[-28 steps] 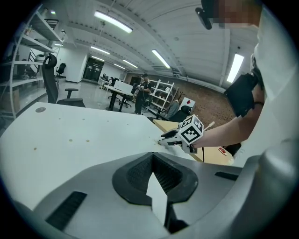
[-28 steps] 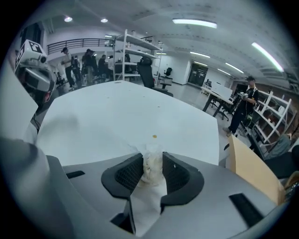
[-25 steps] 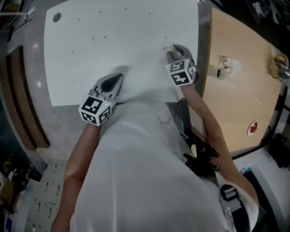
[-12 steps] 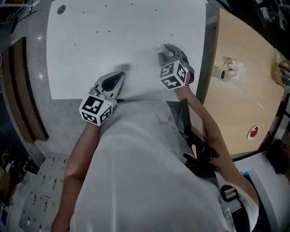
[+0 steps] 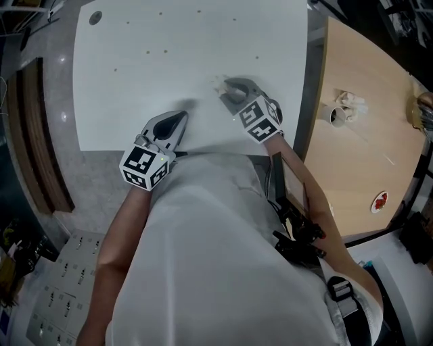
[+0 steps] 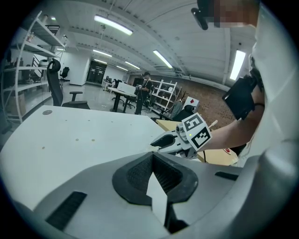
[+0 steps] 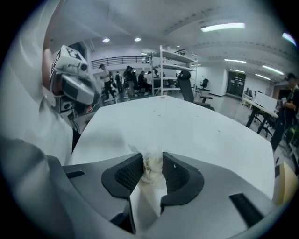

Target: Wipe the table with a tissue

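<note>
Two forearms (image 5: 122, 230) are reaching forward from a white shirt (image 5: 216, 270) that is filling the near part of the head view, each hand carrying a gripper over the near edge of a white table (image 5: 189, 54). On the left, the left gripper (image 5: 180, 116) is lying low at that edge, pointing away and slightly right. Its jaws are meeting at the tips with nothing between them, and only a sliver of tabletop is showing through the gap behind the pads. Its marker cube (image 5: 144, 167) is hanging nearer than the table edge, over the grey floor (image 5: 101, 176).

On the right and a little farther in, the right gripper (image 5: 226, 88) is angling toward the far left, and its jaws are clamping partway closed on a crumpled tissue (image 7: 152, 168). The wad is bulging between the two ribbed pads (image 7: 175, 175) and poking past the tips, down at the white tabletop in the table's near half.

Farther on, the white surface is showing a few small dark specks (image 5: 164, 52) and a round grey hole (image 5: 95, 17) at its far left corner. To the right, a wooden table (image 5: 358, 162) is carrying a small pale cup (image 5: 333, 115) with crumpled paper (image 5: 350, 100) just beside it.
</note>
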